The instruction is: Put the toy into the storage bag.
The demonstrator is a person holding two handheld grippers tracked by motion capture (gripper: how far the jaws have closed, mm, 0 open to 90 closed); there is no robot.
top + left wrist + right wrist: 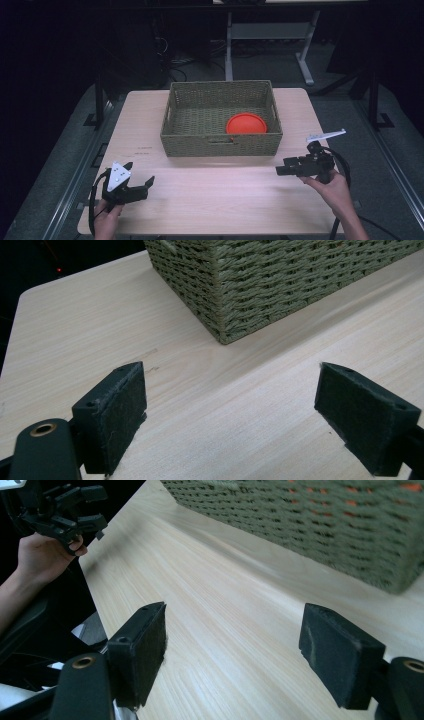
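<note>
High view first: the left claw [142,186] sits low over the near left part of the bench [215,195], held by a hand [107,220], its jaws spread wide with nothing between them. The right claw [281,171] is held by the other hand [334,189] over the bench's near right edge, pointing across toward the left one, jaws likewise wide apart and empty.

Ahead of both claws, well apart from either, stands the woven basket [220,142], set toward the far side of the bench. From the left claw it lies ahead and off to the right; from the right claw it lies ahead and to the left. Inside it, against the near wall and toward the right-hand end, lies an orange dish [246,124], closer to the right claw than to the left one.

Left claw's own view shows the basket's [280,285] near corner just beyond the gap between its black pads [117,415], with bare wood beneath.

Right claw's view has the basket [320,525] blurred at upper right, orange glinting through the weave, and the left claw [75,510] far off at upper left.
</note>
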